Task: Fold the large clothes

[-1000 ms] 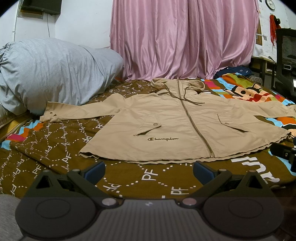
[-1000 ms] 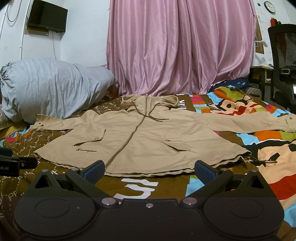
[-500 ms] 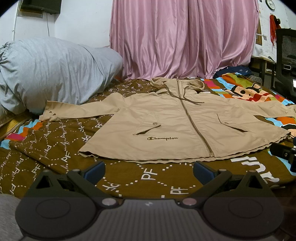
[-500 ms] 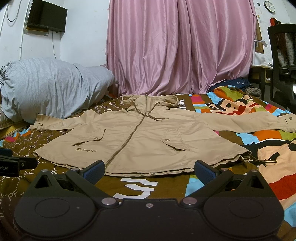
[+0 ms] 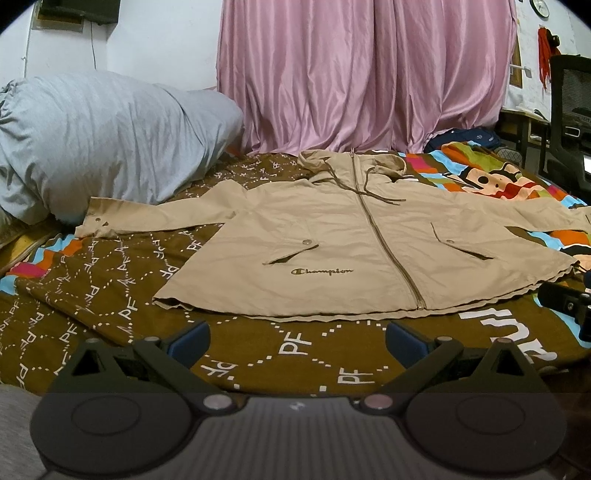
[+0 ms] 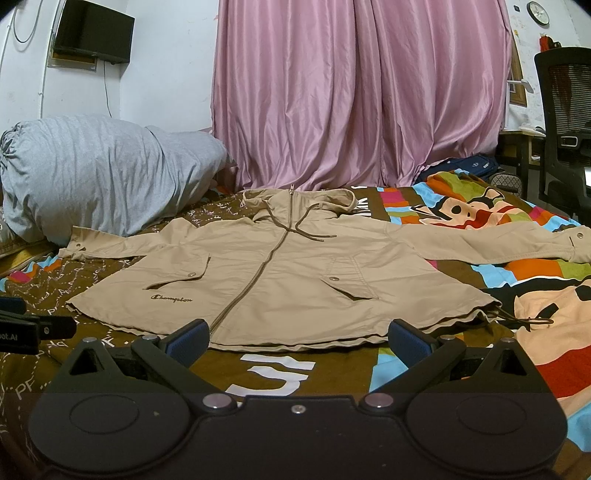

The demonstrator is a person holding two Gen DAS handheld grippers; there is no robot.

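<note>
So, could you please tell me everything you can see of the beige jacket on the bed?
The jacket is a thin, slightly creased beige hooded windbreaker, lying flat and face up on the patterned bedspread. It is zipped shut, sleeves spread out sideways, hood toward the pink curtain. It has two snap-flap pockets, hood drawcords, a hem drawcord and dark "Champion" lettering. One cuff lies near the grey pillow. Neither gripper touches it.

Pink curtain hung behind the bed's patterned blanket. White wall carried a black screen. Office chair stood right; wall clock above.
</note>
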